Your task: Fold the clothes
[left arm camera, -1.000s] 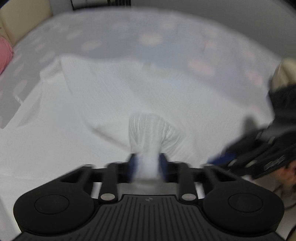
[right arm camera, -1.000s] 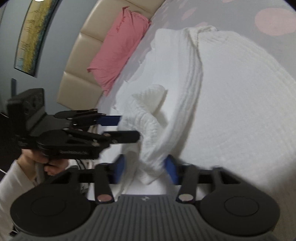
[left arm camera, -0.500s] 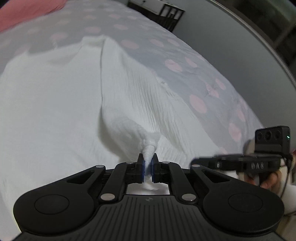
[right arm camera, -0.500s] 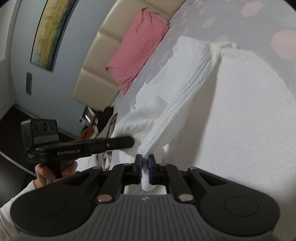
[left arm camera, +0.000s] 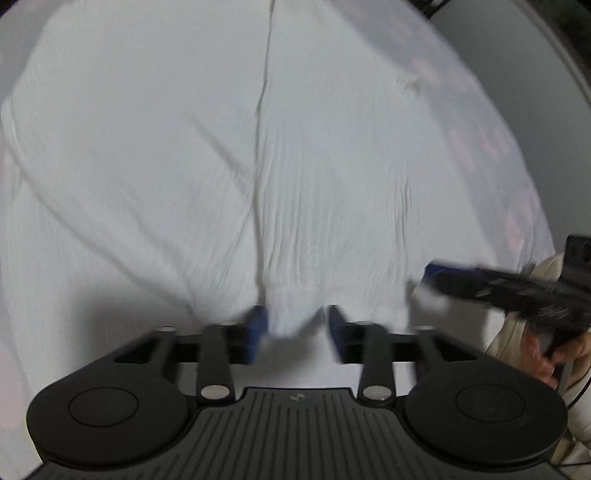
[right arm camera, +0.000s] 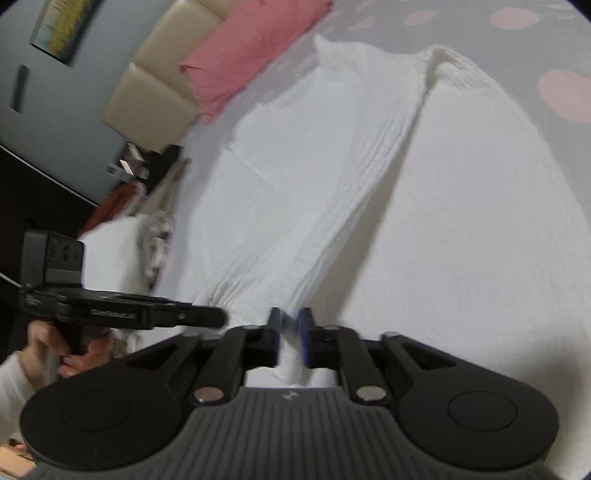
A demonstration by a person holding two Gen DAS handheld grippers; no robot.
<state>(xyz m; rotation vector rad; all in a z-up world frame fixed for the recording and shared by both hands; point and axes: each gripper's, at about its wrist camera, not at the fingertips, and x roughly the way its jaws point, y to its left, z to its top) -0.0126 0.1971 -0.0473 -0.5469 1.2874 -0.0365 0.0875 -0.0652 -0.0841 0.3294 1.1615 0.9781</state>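
A white ribbed garment (left arm camera: 332, 184) lies spread over the bed, with a fold edge running up its middle. My left gripper (left arm camera: 295, 325) points down at its near hem. Its jaws are opening; the hem sits loosely between the blue pads, which stand apart from it. My right gripper (right arm camera: 290, 325) has a narrow gap filled by a pinch of the garment (right arm camera: 461, 221). Its jaws are starting to open, but the pads still touch the cloth. A long folded band of it runs up from there. Each gripper shows in the other's view: the right gripper (left arm camera: 480, 284), the left gripper (right arm camera: 218, 315).
The bed has a grey cover with pink dots (right arm camera: 461, 22). A pink pillow (right arm camera: 251, 48) leans on the beige headboard (right arm camera: 159, 85). A crumpled white cloth (right arm camera: 122, 240) and dark clutter (right arm camera: 129, 166) lie by the bed's left side. A person's hand (right arm camera: 74, 350) holds the left gripper.
The left gripper swung over the garment, rolled, and let go: its jaws went from pinched shut to wide apart. The right jaws loosened slightly on their fold and the garment now lies flatter.
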